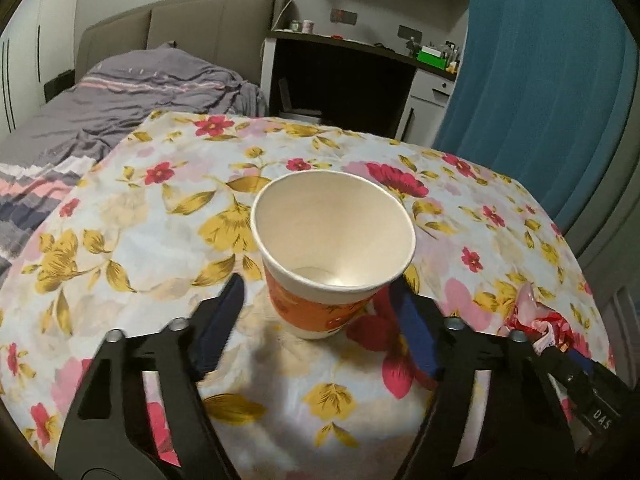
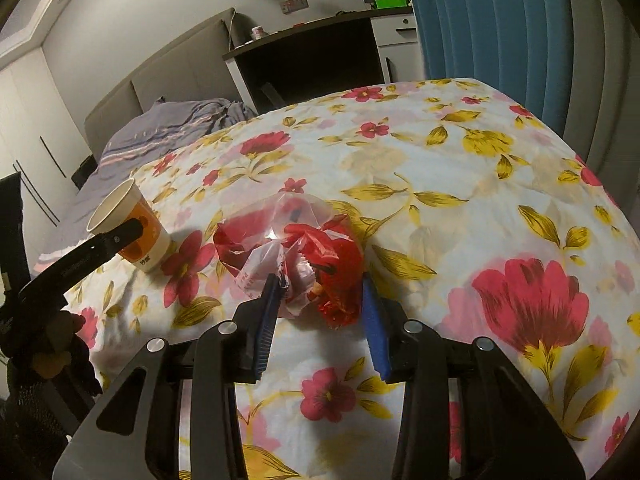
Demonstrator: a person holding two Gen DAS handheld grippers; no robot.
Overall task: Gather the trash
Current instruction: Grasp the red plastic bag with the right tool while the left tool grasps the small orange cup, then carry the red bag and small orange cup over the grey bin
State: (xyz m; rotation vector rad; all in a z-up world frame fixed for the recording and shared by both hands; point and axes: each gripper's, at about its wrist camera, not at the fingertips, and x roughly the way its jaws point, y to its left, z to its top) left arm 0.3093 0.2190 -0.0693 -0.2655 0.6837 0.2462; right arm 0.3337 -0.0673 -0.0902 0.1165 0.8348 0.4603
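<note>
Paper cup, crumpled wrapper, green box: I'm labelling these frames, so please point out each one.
paper cup (image 1: 320, 312): left wrist view, orange printed band on its outer wall.
crumpled wrapper (image 2: 336, 256): right wrist view, red plastic part.
green box (image 1: 431, 57): left wrist view, its front face.

It was a bedroom in a home: a bed (image 1: 120, 92) with grey bedding and a padded headboard (image 1: 192, 24), a desk (image 1: 340, 76) with small things, a teal curtain (image 1: 532, 60), and wardrobe doors (image 2: 28, 148).

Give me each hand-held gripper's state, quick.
Left hand-held gripper: open, fingers straddling the paper cup, no grip yet.
Right hand-held gripper: open around the crumpled plastic wrapper, not clamped.
</note>
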